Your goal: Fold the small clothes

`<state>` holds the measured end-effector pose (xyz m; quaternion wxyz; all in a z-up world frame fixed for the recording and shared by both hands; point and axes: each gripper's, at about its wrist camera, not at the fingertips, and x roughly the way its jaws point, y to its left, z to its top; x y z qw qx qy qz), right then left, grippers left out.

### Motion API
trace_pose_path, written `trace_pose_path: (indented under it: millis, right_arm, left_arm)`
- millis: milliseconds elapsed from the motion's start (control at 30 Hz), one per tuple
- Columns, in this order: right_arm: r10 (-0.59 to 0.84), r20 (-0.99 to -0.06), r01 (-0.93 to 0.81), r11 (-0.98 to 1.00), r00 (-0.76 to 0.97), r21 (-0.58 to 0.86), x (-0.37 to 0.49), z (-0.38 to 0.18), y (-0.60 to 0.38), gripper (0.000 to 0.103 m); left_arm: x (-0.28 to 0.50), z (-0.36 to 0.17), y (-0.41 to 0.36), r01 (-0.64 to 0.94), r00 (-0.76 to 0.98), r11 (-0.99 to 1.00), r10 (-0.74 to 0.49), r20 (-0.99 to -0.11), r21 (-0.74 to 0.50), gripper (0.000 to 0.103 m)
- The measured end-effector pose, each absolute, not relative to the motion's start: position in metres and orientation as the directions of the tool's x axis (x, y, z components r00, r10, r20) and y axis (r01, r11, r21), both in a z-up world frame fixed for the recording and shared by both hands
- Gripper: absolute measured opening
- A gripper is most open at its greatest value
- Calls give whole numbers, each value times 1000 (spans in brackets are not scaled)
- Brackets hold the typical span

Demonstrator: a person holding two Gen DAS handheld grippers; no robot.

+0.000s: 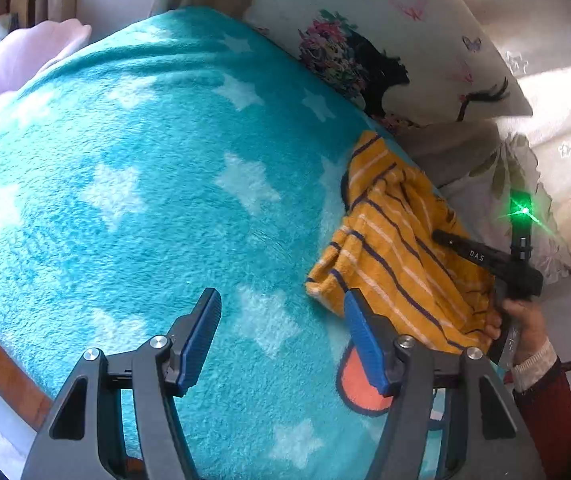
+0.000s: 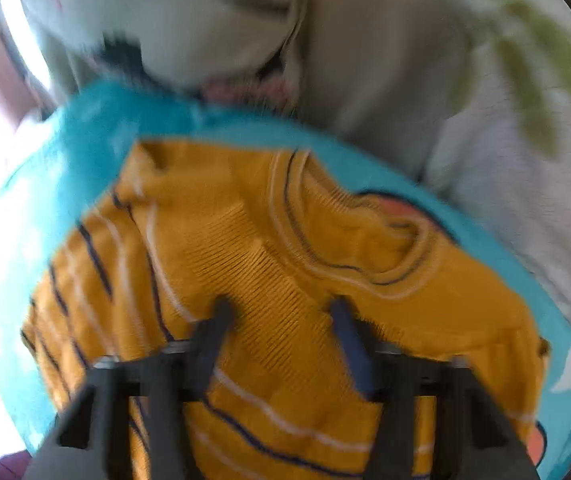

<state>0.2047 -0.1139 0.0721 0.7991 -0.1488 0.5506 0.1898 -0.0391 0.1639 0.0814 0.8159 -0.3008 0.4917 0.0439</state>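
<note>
While the left claw (image 1: 281,294) is held over the turquoise star-patterned blanket (image 1: 145,180), its jaws are seen roughly half open and nothing is gripped between them; only bare fleece lies under the blue pads (image 1: 201,336). The yellow striped sweater (image 1: 397,240) is found crumpled at the blanket's right edge in the left wrist view, just beside that claw's right finger and close below a white printed pillow (image 1: 425,60). An orange patch (image 1: 359,384) in the blanket is partly covered by the finger.

From the right wrist view, which is blurred, the right claw (image 2: 282,304) is seen pointed steeply down onto the sweater, below its ringed neckline (image 2: 365,248). Its jaws are seen apart, with ribbed knit lying between the tips; no pinched fold can be made out. The claw's handle is gripped by a hand (image 1: 525,328) in a red sleeve (image 1: 549,412).
</note>
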Motion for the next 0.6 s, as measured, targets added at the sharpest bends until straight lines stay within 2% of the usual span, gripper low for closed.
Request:
trace_pose_path:
  millis: [33, 67, 200, 367, 433, 533, 600]
  right_arm:
    - [141, -936, -466, 884, 321, -27, 212, 75, -110, 9]
    - [136, -935, -459, 888, 329, -32, 217, 79, -110, 8]
    - [81, -919, -388, 918, 386, -83, 238, 99, -111, 7]
    - [-8, -931, -366, 918, 365, -152, 254, 74, -93, 10]
    - [-17, -920, -344, 925, 391, -163, 251, 81, -97, 23]
    - [50, -882, -287, 953, 469, -99, 229, 119, -122, 42]
    - [77, -859, -253, 966, 506, -63, 210, 141, -142, 44]
  left_arm:
    - [-41, 81, 169, -374, 521, 807, -224, -824, -456, 63]
    - [-42, 81, 173, -378, 526, 803, -223, -821, -460, 63]
    - [-41, 75, 184, -394, 533, 784, -231, -814, -480, 63]
    - [-31, 75, 178, -363, 523, 802, -245, -816, -474, 63]
    - [-27, 75, 173, -348, 516, 813, -249, -820, -466, 63]
    - [-23, 75, 161, -325, 499, 832, -254, -828, -450, 63]
    - [-20, 76, 154, -312, 492, 838, -261, -830, -448, 64]
